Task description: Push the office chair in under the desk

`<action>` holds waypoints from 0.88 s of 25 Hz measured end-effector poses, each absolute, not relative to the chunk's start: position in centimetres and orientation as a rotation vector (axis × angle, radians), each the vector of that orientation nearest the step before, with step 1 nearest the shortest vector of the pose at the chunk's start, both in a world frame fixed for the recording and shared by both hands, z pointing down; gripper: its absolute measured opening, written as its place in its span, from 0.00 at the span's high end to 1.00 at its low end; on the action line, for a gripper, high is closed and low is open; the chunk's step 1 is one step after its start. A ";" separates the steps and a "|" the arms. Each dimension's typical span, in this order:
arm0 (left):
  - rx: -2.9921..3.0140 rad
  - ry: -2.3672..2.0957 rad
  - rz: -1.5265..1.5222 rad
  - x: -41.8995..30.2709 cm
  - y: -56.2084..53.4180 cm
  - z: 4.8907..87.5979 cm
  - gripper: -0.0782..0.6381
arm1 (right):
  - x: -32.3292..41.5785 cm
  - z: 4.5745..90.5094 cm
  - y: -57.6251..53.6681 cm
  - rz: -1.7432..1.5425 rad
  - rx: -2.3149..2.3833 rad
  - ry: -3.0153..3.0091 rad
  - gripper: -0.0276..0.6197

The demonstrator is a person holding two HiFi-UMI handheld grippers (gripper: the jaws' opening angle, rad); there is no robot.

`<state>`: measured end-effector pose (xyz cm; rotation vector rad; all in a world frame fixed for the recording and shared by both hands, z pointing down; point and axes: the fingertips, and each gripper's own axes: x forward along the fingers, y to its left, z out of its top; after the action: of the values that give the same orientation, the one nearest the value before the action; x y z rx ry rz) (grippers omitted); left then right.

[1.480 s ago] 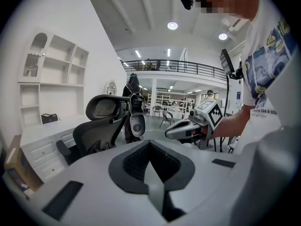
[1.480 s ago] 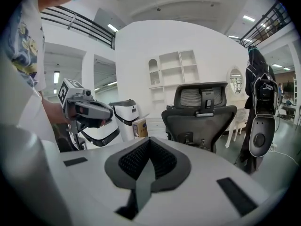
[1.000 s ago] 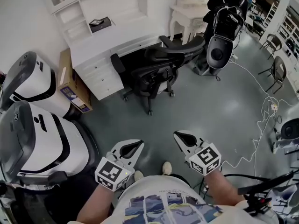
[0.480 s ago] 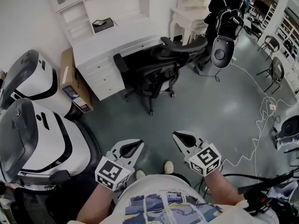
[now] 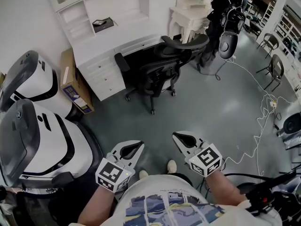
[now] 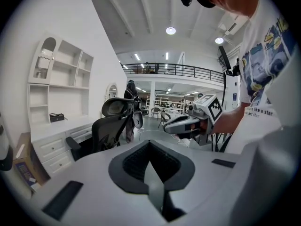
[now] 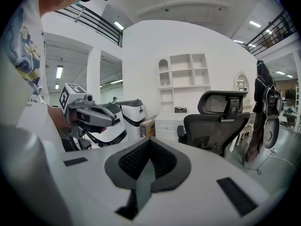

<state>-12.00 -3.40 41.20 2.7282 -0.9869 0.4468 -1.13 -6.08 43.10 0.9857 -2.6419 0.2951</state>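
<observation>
White machines [image 5: 33, 140]: two large white-and-black housings stood on the floor at the far left.
Cardboard box [image 5: 69, 79]: it sat on the floor between the machines and the desk drawers. It showed a blue-printed face at its near end, and its contents could not be made out.
Shelf unit [image 5: 117, 4]: white, set on the desk. One lower cubby held a small dark case [image 5: 101, 22]. An upper cubby held a pale item too small to tell.
Desk [image 5: 101, 46]: white, with drawers on its left side and a dark knee opening beside them.
Left gripper [image 5: 134, 149]: its jaws were clenched together on nothing, low in the head view, above the grey floor.
Office chair [image 5: 160, 67]: black, with a mesh back, a headrest, armrests and a castor base. It stood aslant at the knee opening with its base out on the floor, well apart from both grippers.
Right gripper [image 5: 181, 139]: its jaws were clenched and empty, beside the left gripper.
Cable [image 5: 256, 126]: white, trailing across the floor at the right.
</observation>
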 end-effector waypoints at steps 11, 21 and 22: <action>2.730 -0.979 0.437 -15.3 -1.4 41.5 0.87 | -4.2 42.8 -4.1 0.273 0.987 -2.628 0.92; 2.719 -0.974 0.438 -17.9 -0.9 42.1 0.87 | -7.0 43.3 -3.3 0.276 0.973 -2.622 0.92; 2.719 -0.974 0.437 -18.2 -0.9 42.2 0.87 | -7.3 43.4 -3.3 0.275 0.971 -2.621 0.92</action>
<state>-18.15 -0.86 42.19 2.7191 -0.9741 0.4365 -7.30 -3.30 43.37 0.9708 -2.6209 0.2751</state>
